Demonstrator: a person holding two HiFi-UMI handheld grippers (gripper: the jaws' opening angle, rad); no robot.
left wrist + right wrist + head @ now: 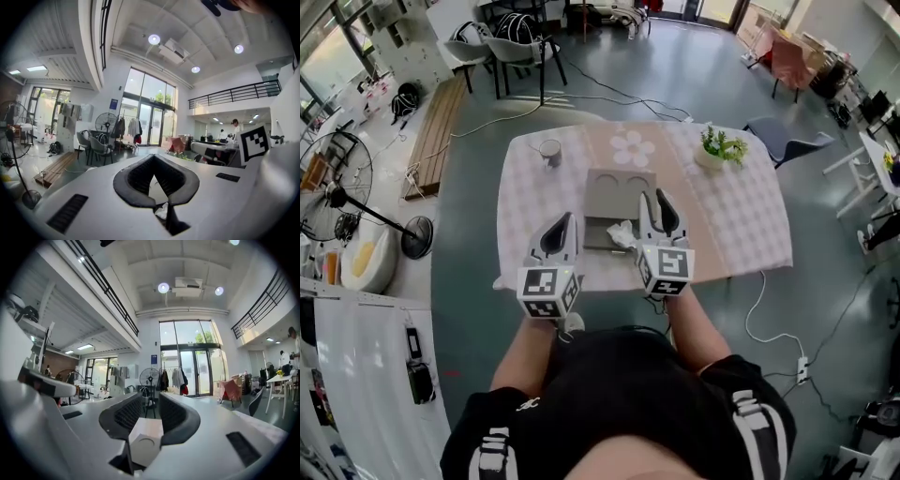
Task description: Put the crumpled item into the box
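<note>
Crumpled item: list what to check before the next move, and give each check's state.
1. Crumpled item in sight, at the near right corner of the box: ok.
2. Item fully inside the box: cannot tell.
3. Right claw open: ok.
4. Item between the right claw's jaws: not ok, only the box shows there.
5. Left claw shut, holding nothing: ok.
6. Cup and plant away from the box: ok.

The left claw (pixel 566 219) points far, its jaws closed tip to tip. Just right of it, the right claw (pixel 655 198) has its jaws apart. Bare forearms (pixel 698 325) reach forward.
</note>
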